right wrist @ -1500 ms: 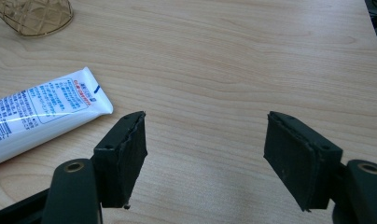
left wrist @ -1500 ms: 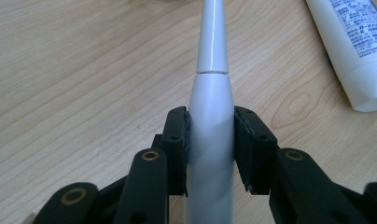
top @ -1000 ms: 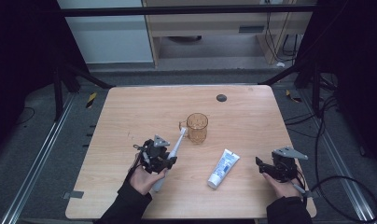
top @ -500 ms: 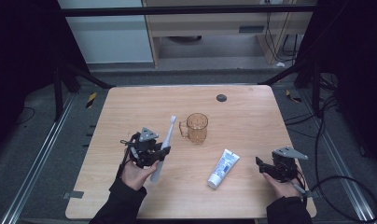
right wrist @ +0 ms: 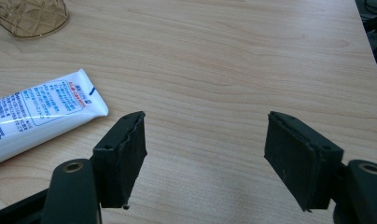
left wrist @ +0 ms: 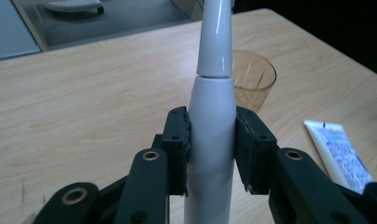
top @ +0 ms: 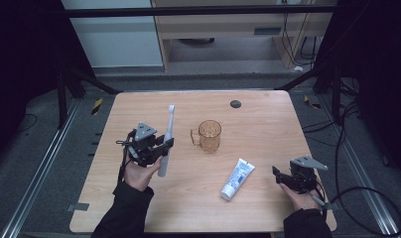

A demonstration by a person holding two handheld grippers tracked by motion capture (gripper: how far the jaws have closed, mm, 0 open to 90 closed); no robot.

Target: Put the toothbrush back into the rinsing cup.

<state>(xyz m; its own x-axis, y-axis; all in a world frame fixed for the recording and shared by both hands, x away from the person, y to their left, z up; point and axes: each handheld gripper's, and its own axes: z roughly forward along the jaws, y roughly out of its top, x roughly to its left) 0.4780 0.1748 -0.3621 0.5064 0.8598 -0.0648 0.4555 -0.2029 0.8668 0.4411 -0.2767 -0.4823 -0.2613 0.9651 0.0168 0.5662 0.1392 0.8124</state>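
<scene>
Left gripper (top: 161, 145) clamping toothbrush (top: 167, 139), right gripper (top: 280, 174) agape

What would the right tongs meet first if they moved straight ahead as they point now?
Probably only bare table. The open right tongs point past the toothpaste tube, which lies beside that line.

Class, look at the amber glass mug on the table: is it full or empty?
Empty: the amber glass mug stands upright, and the left gripper view shows only bare glass inside.
</scene>
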